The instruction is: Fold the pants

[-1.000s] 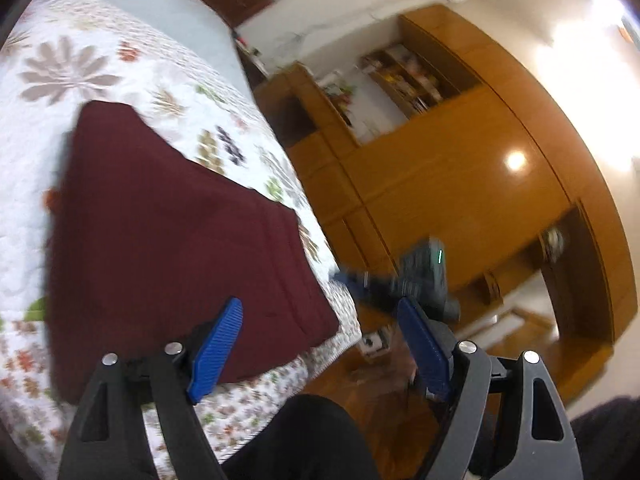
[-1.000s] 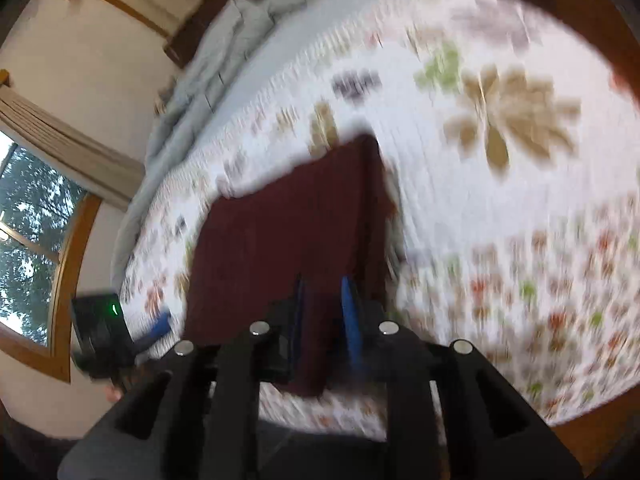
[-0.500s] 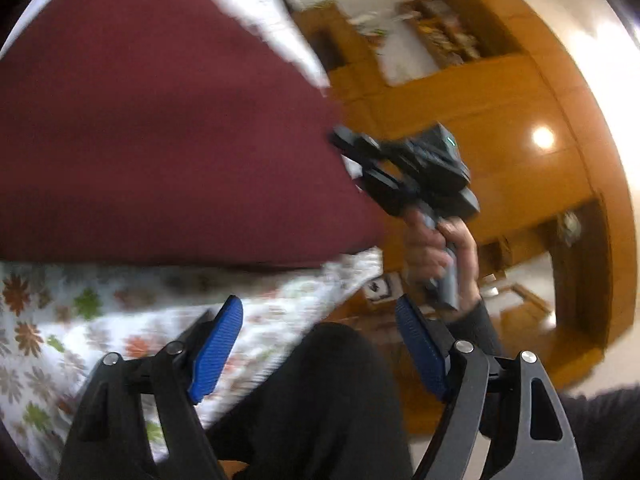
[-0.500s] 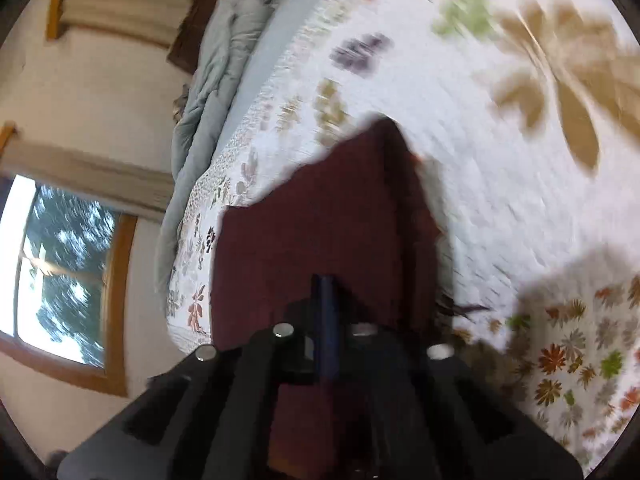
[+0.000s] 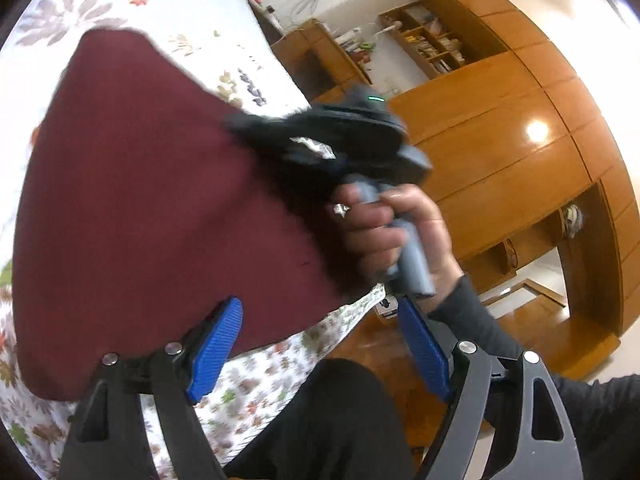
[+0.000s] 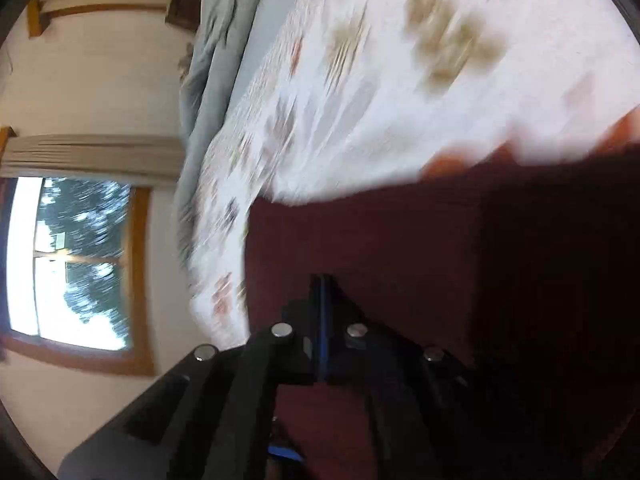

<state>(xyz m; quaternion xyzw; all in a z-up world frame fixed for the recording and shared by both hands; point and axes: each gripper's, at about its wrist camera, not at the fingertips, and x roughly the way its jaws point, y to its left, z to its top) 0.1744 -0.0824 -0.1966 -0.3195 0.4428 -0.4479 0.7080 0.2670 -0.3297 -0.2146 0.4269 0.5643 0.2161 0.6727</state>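
- The maroon pants [image 5: 152, 208] lie folded on the flowered bedspread [image 5: 264, 376], near the bed's edge.
- Right gripper [image 6: 320, 292]: jaws together, pinching the cloth.
- Left gripper [image 5: 320, 344]: jaws apart, empty, just beside the near hem.
- Soft, limp fabric; best gripped at corners or hems.

Matt cloth pants [image 5: 152, 208] (glossy wood wardrobe [image 5: 500, 152])

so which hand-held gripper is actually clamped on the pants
The right hand-held gripper: its blue pads are pressed together on the maroon pants. The left hand-held gripper is spread wide, holding nothing.
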